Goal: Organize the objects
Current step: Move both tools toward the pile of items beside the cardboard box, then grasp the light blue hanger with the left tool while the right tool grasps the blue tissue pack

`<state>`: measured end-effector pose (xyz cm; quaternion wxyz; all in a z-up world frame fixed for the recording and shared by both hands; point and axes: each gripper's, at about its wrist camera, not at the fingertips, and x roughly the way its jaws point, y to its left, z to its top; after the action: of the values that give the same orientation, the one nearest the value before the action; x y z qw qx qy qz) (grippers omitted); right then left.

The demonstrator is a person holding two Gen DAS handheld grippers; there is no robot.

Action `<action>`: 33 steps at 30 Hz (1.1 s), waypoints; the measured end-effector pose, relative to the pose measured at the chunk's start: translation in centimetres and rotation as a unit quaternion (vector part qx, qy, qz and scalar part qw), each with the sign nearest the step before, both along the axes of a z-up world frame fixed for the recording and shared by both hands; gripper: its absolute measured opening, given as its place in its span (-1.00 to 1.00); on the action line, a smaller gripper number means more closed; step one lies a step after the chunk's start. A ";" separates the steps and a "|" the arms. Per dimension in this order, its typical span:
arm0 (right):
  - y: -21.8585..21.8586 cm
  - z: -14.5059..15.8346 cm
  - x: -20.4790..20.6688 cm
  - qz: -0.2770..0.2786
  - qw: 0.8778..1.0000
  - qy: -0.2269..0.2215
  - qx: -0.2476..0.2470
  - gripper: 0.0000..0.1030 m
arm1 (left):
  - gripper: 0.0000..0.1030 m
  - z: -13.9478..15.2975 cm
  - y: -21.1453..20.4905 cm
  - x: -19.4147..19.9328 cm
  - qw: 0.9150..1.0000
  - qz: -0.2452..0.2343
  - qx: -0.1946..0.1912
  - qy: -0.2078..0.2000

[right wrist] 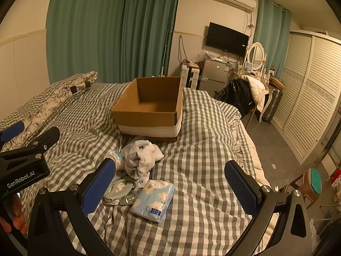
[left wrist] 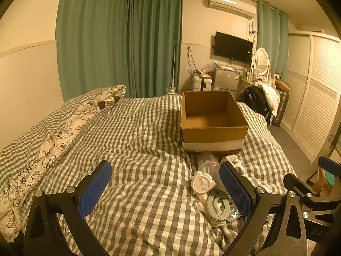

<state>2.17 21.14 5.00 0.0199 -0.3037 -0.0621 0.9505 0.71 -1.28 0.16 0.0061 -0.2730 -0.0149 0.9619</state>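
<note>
An open, empty cardboard box [left wrist: 213, 115] [right wrist: 149, 111] stands on the checked bed. In front of it lies a small pile: white socks [right wrist: 141, 156], a pale green clip [right wrist: 119, 188] [left wrist: 217, 208], a blue tissue pack [right wrist: 153, 200], a white cat-shaped piece [left wrist: 202, 183] and a clear wrapped item [left wrist: 207, 163]. My left gripper [left wrist: 166, 189] is open and empty, left of the pile. My right gripper [right wrist: 170, 187] is open and empty, above the tissue pack. The left gripper also shows at the left edge of the right wrist view [right wrist: 25, 149].
A floral pillow [left wrist: 64, 132] lies at the bed's left side. The bed's right edge [right wrist: 245, 149] drops to a grey floor. A chair with clothes [right wrist: 245, 98], a dresser, a fridge and a louvred wardrobe [right wrist: 309, 106] stand beyond. A small stool [right wrist: 313, 181] is at the right.
</note>
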 end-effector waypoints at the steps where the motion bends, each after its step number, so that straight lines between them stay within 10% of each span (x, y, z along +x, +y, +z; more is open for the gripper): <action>1: -0.1 -0.2 -0.1 0.001 1.000 -0.004 -0.001 0.98 | 0.99 -0.3 0.1 -0.1 1.000 0.000 -0.002 -0.003; 28: -0.6 -12.3 -6.0 0.008 0.981 -0.192 0.009 0.86 | 0.90 -8.7 0.9 -4.0 0.993 -0.016 -0.017 -0.117; 33: 0.2 -11.9 -5.6 0.000 0.983 -0.186 0.010 0.13 | 0.85 -8.8 1.5 -3.9 0.992 -0.028 -0.010 -0.124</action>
<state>-3.45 21.34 -6.92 0.0111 -0.4748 -0.0741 0.8769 -3.19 0.18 -8.64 0.0287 -0.3909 0.0022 0.9200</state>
